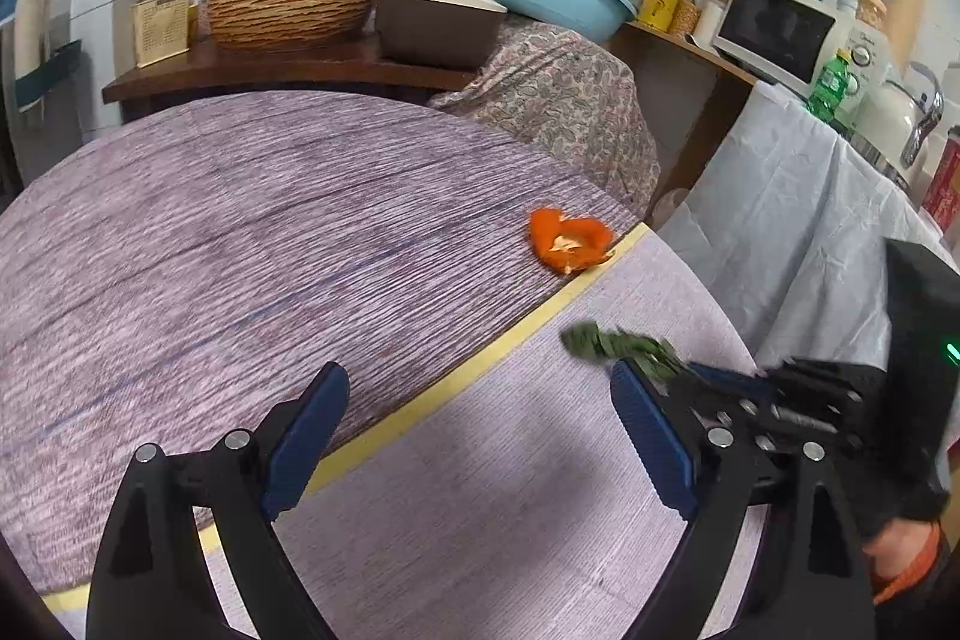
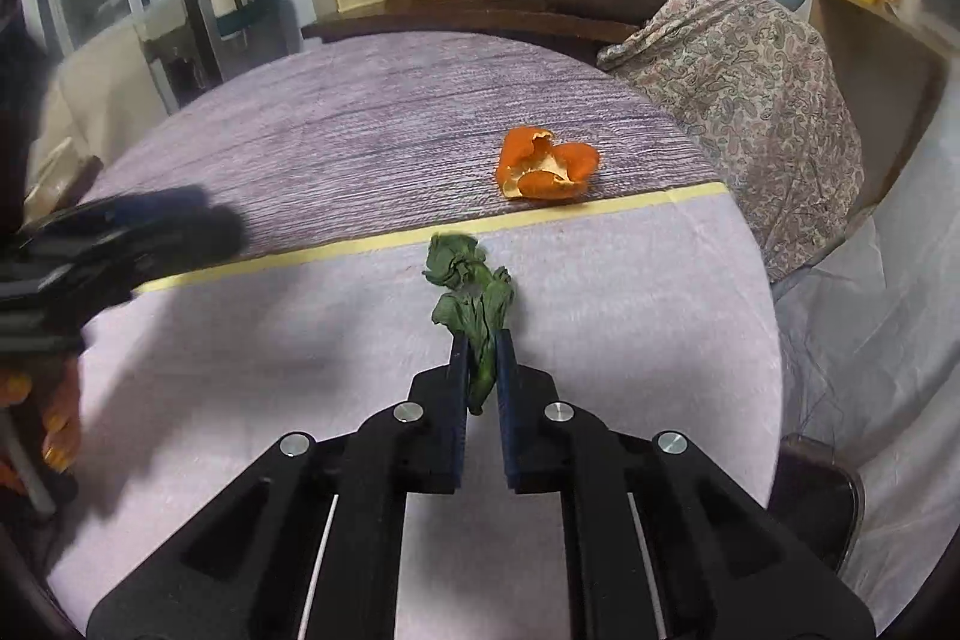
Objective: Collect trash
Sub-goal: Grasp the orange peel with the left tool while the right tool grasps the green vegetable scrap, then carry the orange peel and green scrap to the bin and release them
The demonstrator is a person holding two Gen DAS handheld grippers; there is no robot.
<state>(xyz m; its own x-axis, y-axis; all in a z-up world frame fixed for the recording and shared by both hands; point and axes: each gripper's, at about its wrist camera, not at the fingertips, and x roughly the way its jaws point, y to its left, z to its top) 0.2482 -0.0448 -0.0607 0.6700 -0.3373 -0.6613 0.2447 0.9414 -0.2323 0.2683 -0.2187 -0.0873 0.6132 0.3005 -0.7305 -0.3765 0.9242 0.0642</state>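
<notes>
right gripper (image 2: pixel 481 358): clamped on the stem end of the wilted green leaf (image 2: pixel 474 292), pads pinching it from both sides. no gap left tbh

leaf: on the table (image 2: pixel 630 340), on the lighter near half, just short of the yellow tape line (image 2: pixel 360 244). long axis runs straight out from the gripper toward the tape, bushy end farthest away, so a plain lift looks like all it needs imo

left gripper (image 1: pixel 480 436): fingers wide apart, nothing between them, hovering over the tape line nearer the table's left side

orange peel (image 2: pixel 549 163): sits past the tape on the darker half, close to the table's right edge, touching or nearly touching the tape in the left view

who's nearer the peel: looks like the right one, but it's busy w/ the leaf. left is free and aimed across the table w/ the peel ahead and to its right, so prob its job next

bin: not in view, can't tell where the trash goes
</notes>
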